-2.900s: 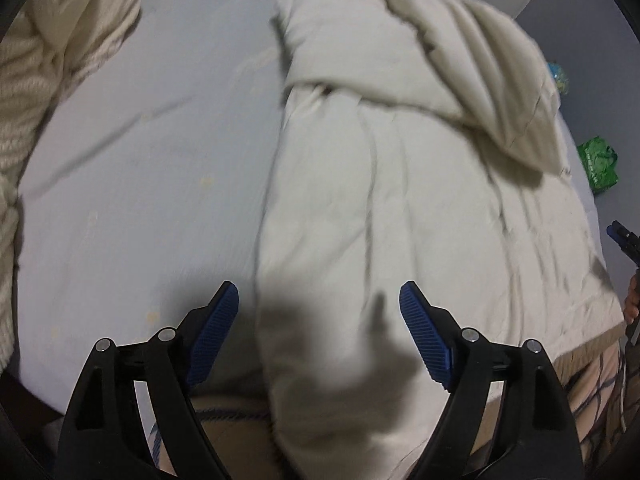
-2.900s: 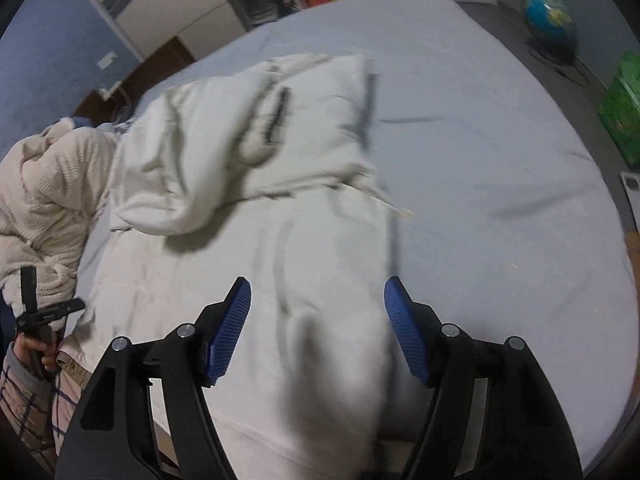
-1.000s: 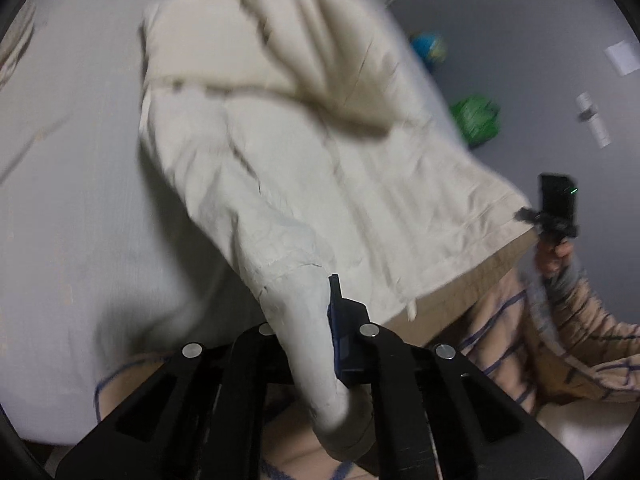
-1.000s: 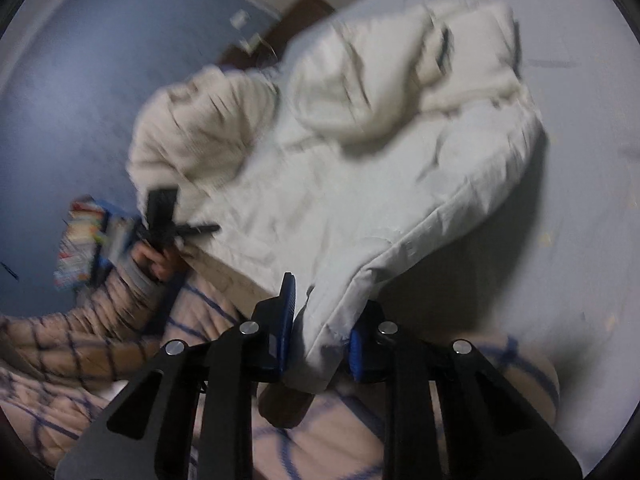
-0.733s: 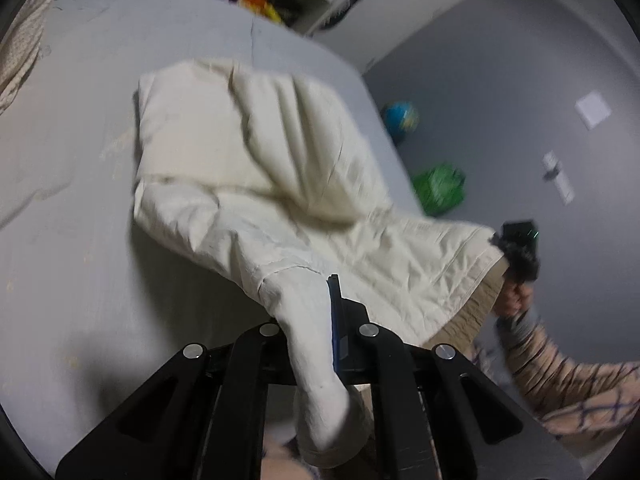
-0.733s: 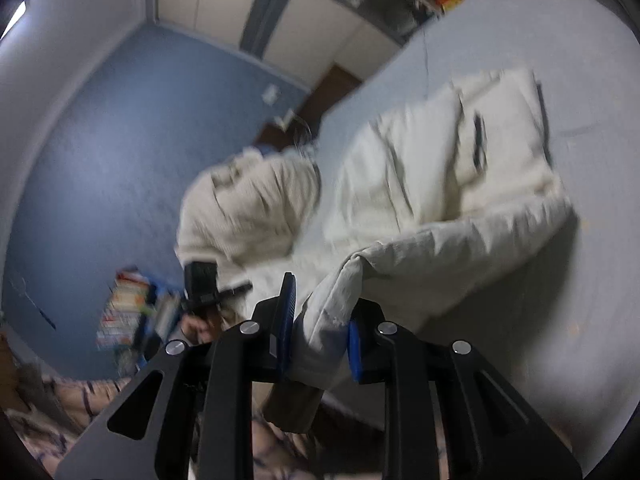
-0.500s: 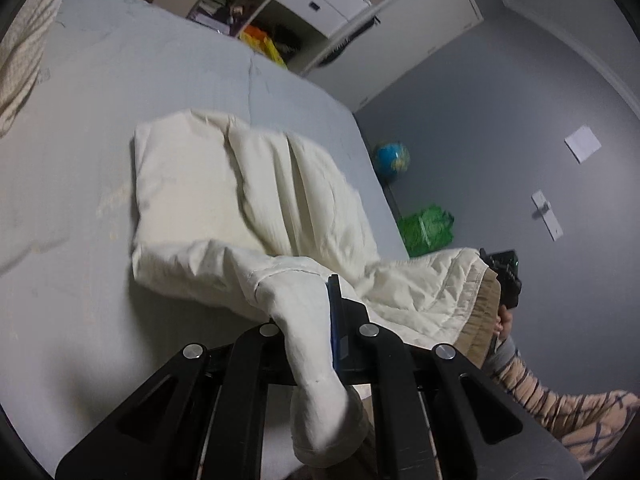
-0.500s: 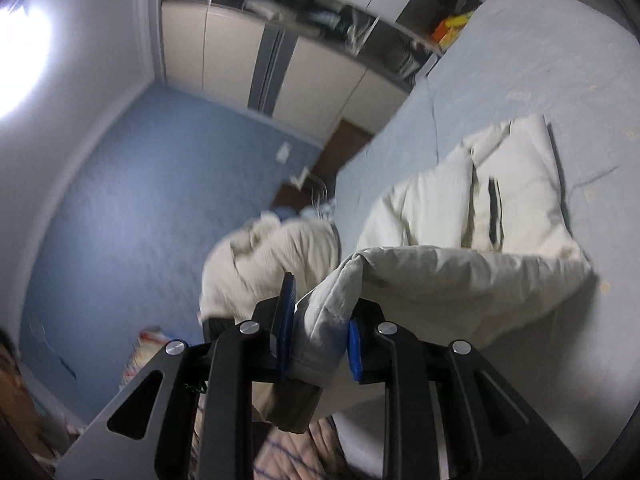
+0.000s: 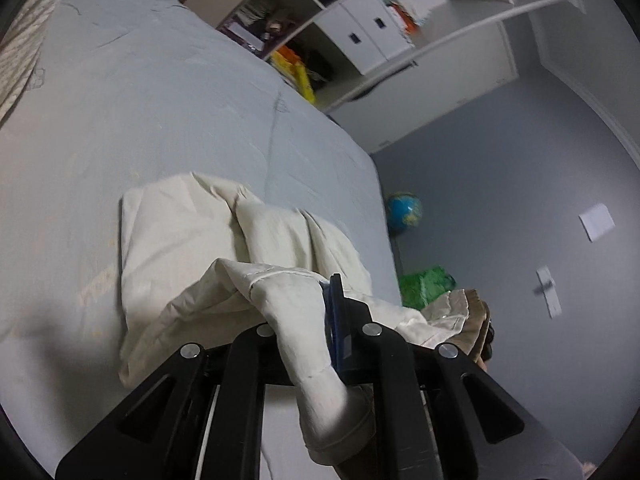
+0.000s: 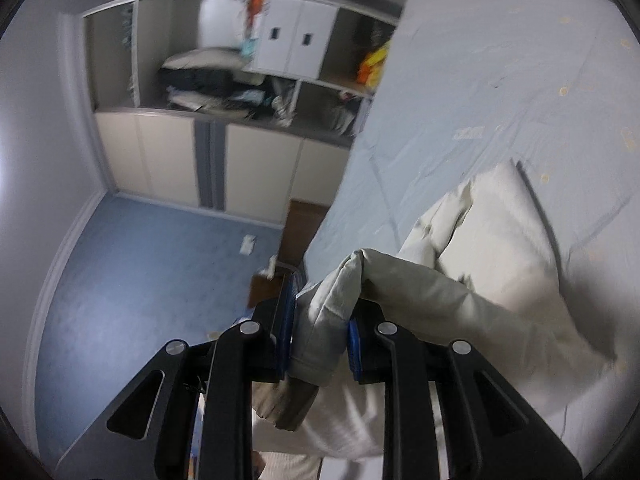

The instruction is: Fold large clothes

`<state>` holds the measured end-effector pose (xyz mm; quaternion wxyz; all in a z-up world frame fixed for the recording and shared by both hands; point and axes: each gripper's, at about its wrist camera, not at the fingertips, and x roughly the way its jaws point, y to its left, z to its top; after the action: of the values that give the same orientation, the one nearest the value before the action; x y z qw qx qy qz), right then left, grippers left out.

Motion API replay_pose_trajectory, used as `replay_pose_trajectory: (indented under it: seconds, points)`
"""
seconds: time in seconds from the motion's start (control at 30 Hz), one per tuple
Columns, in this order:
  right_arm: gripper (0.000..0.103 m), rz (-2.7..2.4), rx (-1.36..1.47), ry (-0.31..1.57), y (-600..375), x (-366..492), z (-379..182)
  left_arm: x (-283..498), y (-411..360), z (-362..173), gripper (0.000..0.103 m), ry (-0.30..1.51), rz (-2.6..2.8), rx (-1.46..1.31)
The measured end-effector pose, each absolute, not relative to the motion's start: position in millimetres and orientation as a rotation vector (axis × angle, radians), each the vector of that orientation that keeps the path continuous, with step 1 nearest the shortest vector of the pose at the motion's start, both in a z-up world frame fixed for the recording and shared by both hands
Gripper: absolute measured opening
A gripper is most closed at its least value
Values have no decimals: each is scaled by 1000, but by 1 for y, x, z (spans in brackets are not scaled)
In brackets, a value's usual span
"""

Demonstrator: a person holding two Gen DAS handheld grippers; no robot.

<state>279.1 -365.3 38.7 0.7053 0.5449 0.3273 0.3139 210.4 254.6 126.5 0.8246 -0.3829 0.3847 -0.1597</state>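
A large cream padded garment [image 9: 188, 240] lies partly folded on the grey bed sheet [image 9: 140, 100]. My left gripper [image 9: 308, 320] is shut on one lower corner of the garment and holds it lifted above the bed. My right gripper [image 10: 320, 328] is shut on the other lower corner of the garment [image 10: 480, 248], also lifted. The hem hangs between the two grippers; its tan lining [image 9: 472, 316] shows at the right of the left wrist view. The far part of the garment still rests on the sheet [image 10: 500, 80].
Open shelves with white drawers [image 9: 368, 36] and cupboards [image 10: 248, 160] stand beyond the bed's far end. A globe [image 9: 404, 208] and a green bag [image 9: 424, 284] lie on the floor right of the bed. A knitted cream cloth [image 9: 28, 24] lies at the bed's left edge.
Both grippers closed on the garment's lower corners, then lifted them and carried them forward over the garment toward the far end. Both views have tilted up toward the shelves.
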Motion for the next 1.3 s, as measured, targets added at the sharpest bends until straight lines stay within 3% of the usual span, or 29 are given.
replay_pose_trajectory:
  seconds: [0.13,0.5,0.77,0.83,0.9,0.97,1.0,1.03,1.1,1.3]
  points:
    - [19,602,1221,770,-354,321,17,249,261,114,11,848,-271,-808]
    - [19,397,1179,936,-316,392,-73,324,279,15,14,1003,-102,-883]
    - [24,414,1184,954,-319,390,-76,319,281,-3,16,1020,-95,-932]
    - [35,433,1196,948,-321,389,-66,313,284,5,30,1004,-112,-952]
    - [54,460,1220,917,-327,387,-53,307,286,16,40,969,-141,-961]
    - [65,479,1238,870,-334,381,-34,300,287,31,60,934,-177,-951]
    - [68,477,1238,850,-337,378,-27,293,288,42,77,906,-188,-935]
    - [69,471,1232,815,-342,373,-17,285,290,54,85,875,-171,-901]
    - [74,474,1226,734,-353,360,6,274,296,73,89,825,-150,-861]
    - [74,539,1046,659,-349,323,63,243,291,108,89,774,-96,-778]
